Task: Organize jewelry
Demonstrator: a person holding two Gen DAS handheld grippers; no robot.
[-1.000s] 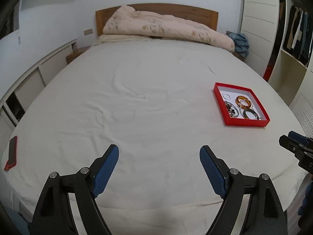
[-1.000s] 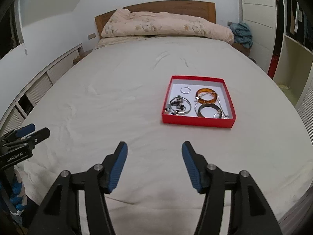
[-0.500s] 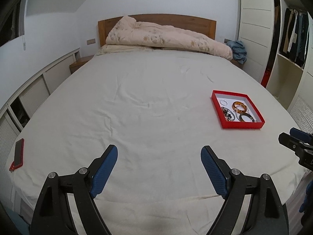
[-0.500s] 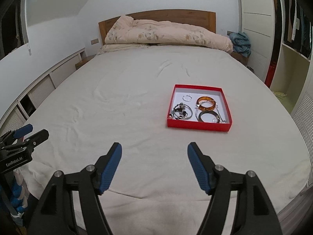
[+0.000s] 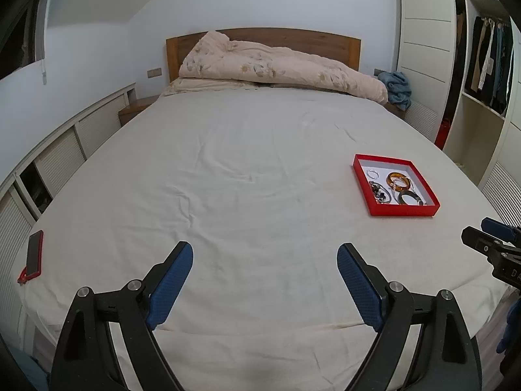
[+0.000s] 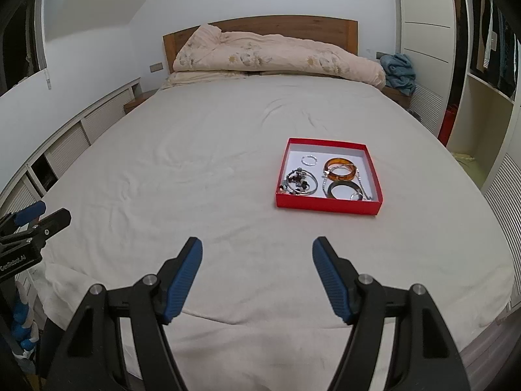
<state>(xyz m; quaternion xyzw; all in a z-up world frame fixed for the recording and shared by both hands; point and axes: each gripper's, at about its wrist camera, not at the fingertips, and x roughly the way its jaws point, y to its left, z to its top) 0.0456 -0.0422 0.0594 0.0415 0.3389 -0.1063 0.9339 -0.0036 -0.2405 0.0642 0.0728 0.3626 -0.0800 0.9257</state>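
A red tray (image 6: 327, 204) lies on the white bed sheet, right of centre; it also shows in the left wrist view (image 5: 402, 211). Inside it lie an amber bangle (image 6: 341, 166), a dark bangle (image 6: 342, 190), a small silver ring (image 6: 309, 160), a beaded bracelet (image 6: 298, 181) and a thin chain (image 6: 362, 186). My right gripper (image 6: 257, 254) is open and empty, well short of the tray, near the bed's foot. My left gripper (image 5: 264, 260) is open and empty, far left of the tray.
A phone in a red case (image 5: 33, 255) lies at the bed's left edge. A rumpled pink duvet (image 6: 276, 58) is piled by the wooden headboard. White cabinets line the left wall; a wardrobe (image 5: 488, 75) stands on the right.
Both grippers have drawn back and risen from the bed, so the tray looks farther off. Both jaws stay open. Nothing in the tray has moved.
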